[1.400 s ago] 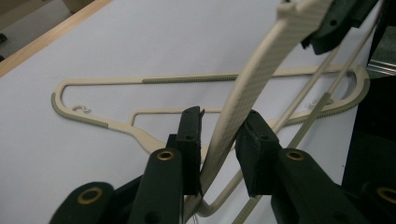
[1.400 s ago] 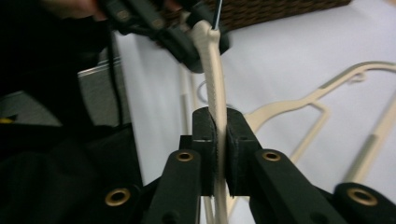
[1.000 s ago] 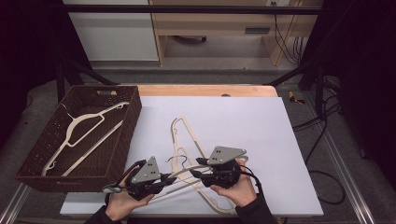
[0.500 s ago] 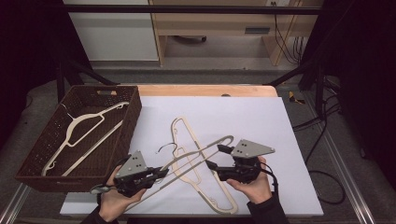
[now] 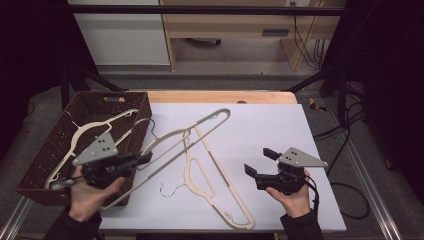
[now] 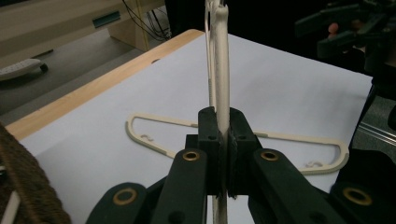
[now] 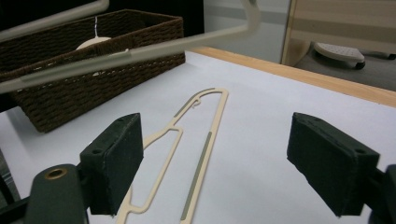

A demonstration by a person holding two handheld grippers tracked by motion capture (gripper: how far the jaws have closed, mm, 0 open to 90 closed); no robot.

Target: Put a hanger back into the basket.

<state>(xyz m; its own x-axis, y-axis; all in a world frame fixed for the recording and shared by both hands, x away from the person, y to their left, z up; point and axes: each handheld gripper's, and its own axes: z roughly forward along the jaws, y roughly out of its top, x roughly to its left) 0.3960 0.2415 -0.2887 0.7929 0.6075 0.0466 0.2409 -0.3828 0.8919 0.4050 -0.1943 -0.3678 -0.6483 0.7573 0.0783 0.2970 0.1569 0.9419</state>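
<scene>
My left gripper (image 5: 142, 159) is shut on a cream hanger (image 5: 196, 128) and holds it in the air, slanting from beside the basket up over the sheet. In the left gripper view the jaws (image 6: 220, 122) pinch its thin bar (image 6: 219, 70) edge-on. A second cream hanger (image 5: 212, 197) lies flat on the white sheet, also seen under the left gripper (image 6: 154, 140) and ahead of the right one (image 7: 205, 140). My right gripper (image 5: 259, 162) hovers at the right; its jaws have just been opening and stand wide (image 7: 224, 158) with nothing between them.
A dark wicker basket (image 5: 107, 95) stands at the left with another cream hanger (image 5: 95, 131) in it; its wall (image 7: 93, 88) shows beyond the raised hanger (image 7: 116, 53). The white sheet (image 5: 270, 125) covers a wooden table (image 5: 215, 96). Cables hang at the right.
The left gripper has lifted the hanger up and leftward, toward the basket. The right gripper has let go of it, opened wide and drawn away to the right.
</scene>
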